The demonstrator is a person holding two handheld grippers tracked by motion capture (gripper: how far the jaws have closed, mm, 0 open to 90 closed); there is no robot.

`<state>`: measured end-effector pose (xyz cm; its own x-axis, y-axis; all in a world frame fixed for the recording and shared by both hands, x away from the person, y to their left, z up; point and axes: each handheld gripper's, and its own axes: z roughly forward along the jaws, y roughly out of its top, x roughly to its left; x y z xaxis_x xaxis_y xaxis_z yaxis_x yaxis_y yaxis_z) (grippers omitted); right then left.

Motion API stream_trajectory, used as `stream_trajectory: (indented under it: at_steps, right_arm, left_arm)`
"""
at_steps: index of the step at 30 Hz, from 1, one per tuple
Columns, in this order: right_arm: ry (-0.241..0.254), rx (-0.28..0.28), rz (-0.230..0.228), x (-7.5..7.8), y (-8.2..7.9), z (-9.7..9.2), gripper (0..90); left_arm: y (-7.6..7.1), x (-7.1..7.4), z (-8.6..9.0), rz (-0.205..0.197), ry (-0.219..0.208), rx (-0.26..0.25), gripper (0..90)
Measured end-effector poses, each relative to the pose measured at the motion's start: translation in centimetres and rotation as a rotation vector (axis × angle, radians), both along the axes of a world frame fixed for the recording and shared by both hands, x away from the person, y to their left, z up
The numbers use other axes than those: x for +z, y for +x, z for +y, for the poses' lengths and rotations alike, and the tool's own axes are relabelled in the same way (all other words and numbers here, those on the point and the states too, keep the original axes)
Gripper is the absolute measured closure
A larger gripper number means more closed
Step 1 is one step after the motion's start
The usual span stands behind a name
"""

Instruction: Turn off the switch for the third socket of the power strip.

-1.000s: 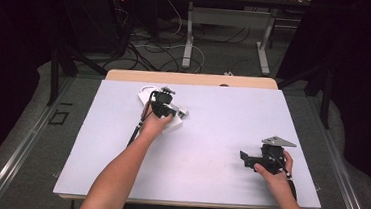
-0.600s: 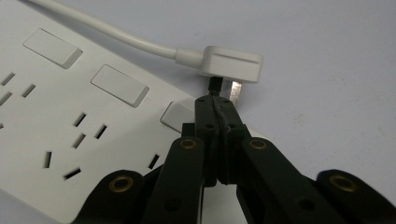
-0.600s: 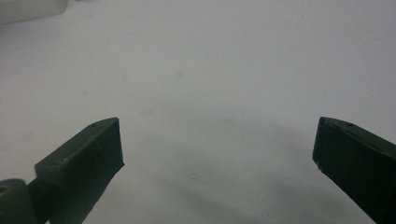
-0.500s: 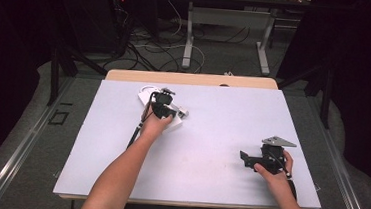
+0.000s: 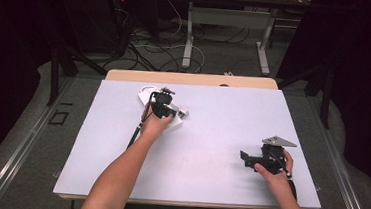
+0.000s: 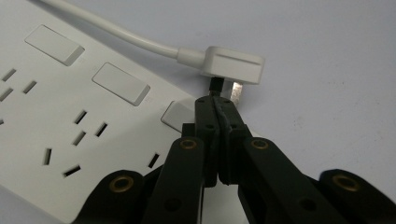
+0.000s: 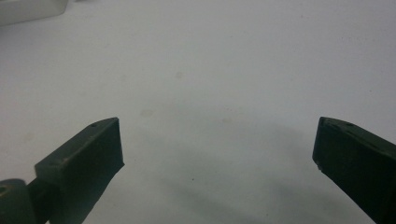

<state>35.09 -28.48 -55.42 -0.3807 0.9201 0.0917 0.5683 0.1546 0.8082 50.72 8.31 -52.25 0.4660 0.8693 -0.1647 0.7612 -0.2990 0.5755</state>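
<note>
A white power strip (image 6: 70, 116) with several sockets and switches lies at the table's back left, under the left hand (image 5: 154, 124). Its white plug (image 6: 231, 65) on a white cord (image 6: 116, 32) lies beside it with the pins toward me. My left gripper (image 6: 218, 100) is shut, and its tips pinch the end of the plug's dark pin; the bare metal pin (image 6: 236, 91) stays free beside them. From above, the left gripper (image 5: 165, 110) sits over the strip (image 5: 172, 123). My right gripper (image 7: 217, 144) rests open near the table's right front (image 5: 245, 157), with nothing between its jaws.
The pale table top (image 5: 213, 111) has a wooden strip (image 5: 190, 79) along its far edge. Beyond it are another table's legs (image 5: 188, 39) and cables on the floor (image 5: 148, 41). A corner of the power strip (image 7: 28, 9) shows in the right gripper view.
</note>
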Motion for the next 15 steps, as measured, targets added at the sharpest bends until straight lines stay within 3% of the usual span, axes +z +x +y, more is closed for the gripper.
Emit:
stream_trajectory:
  at_steps: [15]
  right_arm:
    - [0.003,0.002,0.004,-0.01,0.0,0.12,1.2]
  left_arm:
    - [-0.1,0.27,0.28,0.01,0.009,0.012,77.0]
